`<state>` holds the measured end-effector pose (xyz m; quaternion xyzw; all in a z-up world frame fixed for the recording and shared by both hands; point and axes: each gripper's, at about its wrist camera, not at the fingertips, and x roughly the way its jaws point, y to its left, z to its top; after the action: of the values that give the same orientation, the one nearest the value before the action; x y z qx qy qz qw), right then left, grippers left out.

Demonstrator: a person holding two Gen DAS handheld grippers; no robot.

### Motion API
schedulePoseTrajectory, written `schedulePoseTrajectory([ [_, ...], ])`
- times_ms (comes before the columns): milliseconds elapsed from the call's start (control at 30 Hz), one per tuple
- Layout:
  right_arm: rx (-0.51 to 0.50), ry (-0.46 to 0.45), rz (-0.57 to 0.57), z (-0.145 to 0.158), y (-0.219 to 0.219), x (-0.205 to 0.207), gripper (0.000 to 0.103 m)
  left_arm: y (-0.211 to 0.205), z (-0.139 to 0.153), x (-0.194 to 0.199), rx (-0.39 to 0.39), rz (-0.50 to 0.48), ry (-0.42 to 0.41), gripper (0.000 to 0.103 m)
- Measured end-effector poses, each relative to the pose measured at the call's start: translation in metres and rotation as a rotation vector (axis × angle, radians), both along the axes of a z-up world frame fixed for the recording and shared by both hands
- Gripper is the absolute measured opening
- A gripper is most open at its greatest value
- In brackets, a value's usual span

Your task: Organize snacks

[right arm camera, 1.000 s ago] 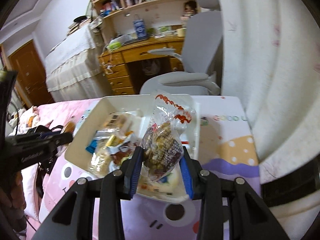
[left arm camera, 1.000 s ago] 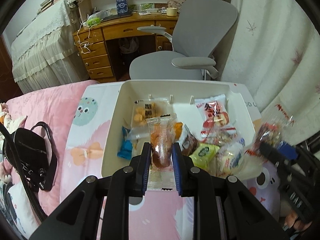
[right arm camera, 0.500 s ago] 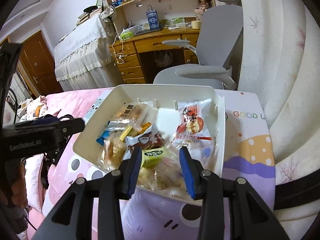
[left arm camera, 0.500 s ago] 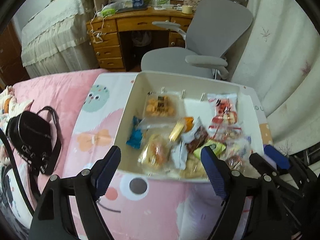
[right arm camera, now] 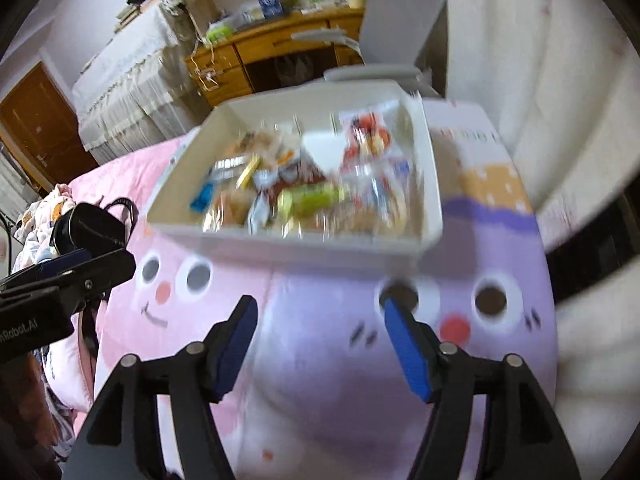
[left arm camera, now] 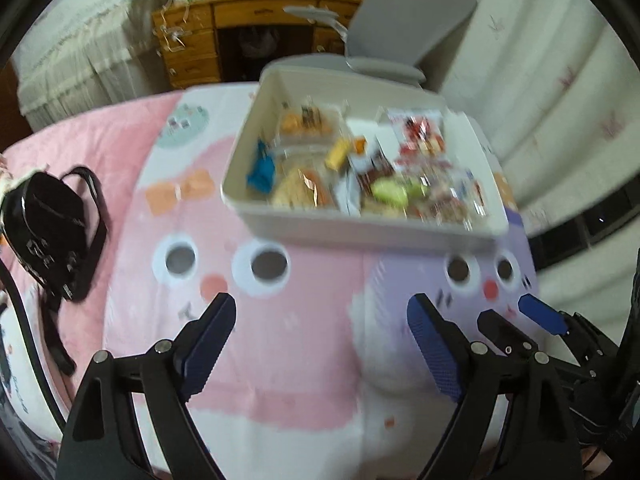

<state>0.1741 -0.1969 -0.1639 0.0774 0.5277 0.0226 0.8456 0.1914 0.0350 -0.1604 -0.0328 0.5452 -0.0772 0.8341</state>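
Observation:
A white bin (left arm camera: 360, 228) (right arm camera: 304, 246) stands on the pink and purple cartoon blanket and holds several snack packets, among them a green one (left arm camera: 394, 192) (right arm camera: 316, 196) and a red-printed one (left arm camera: 420, 136) (right arm camera: 366, 136). My left gripper (left arm camera: 320, 316) is wide open and empty, hovering over the blanket well short of the bin. My right gripper (right arm camera: 318, 312) is open and empty, also short of the bin; it shows at the lower right of the left wrist view (left arm camera: 516, 320). Both views are motion-blurred.
A black handbag (left arm camera: 48, 232) (right arm camera: 86, 226) lies on the blanket to the left. A grey office chair (left arm camera: 404, 28) and a wooden desk (left arm camera: 224, 20) stand beyond the bin. A curtain (left arm camera: 540, 80) hangs on the right.
Both grippers let go of their snack packets into the bin, opened, and pulled back toward me, so the bin now lies farther ahead.

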Motion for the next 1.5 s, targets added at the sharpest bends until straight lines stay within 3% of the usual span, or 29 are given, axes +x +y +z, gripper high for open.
schedulePoseTrajectory([
  [167,-0.033,0.051,-0.056,0.006,0.008,-0.051,0.072,0.004,0.002,-0.040,-0.015,-0.104,0.042,0.087],
  [300,-0.049,0.052,-0.110,0.022,0.017,-0.083,0.084,0.010,0.020,-0.064,-0.024,-0.166,0.028,0.087],
  [433,-0.064,0.024,-0.150,0.052,0.027,-0.114,0.093,0.020,0.050,-0.082,-0.047,-0.217,-0.016,0.087],
  [700,-0.084,-0.020,-0.097,0.118,0.065,-0.142,0.095,0.039,0.114,-0.109,-0.019,-0.270,-0.091,0.087],
  [800,-0.083,-0.051,-0.042,0.138,0.084,-0.147,0.095,0.044,0.133,-0.119,0.008,-0.251,-0.128,0.087],
  [900,-0.066,-0.068,0.002,0.157,0.092,-0.150,0.095,0.049,0.146,-0.124,-0.016,-0.203,-0.125,0.087],
  [1067,-0.030,-0.079,-0.022,0.176,0.079,-0.156,0.095,0.044,0.164,-0.137,0.018,-0.129,-0.176,0.087],
  [1200,-0.023,-0.104,-0.035,0.181,0.071,-0.162,0.095,0.028,0.173,-0.149,0.076,-0.122,-0.232,0.087],
  [1267,-0.023,-0.120,-0.030,0.181,0.069,-0.163,0.095,0.021,0.175,-0.151,0.109,-0.105,-0.262,0.094],
  [1400,-0.007,-0.137,-0.042,0.178,0.057,-0.161,0.103,0.009,0.172,-0.148,0.143,-0.084,-0.266,0.097],
  [1500,-0.004,-0.138,-0.031,0.177,0.052,-0.159,0.103,0.004,0.172,-0.147,0.153,-0.053,-0.275,0.100],
])
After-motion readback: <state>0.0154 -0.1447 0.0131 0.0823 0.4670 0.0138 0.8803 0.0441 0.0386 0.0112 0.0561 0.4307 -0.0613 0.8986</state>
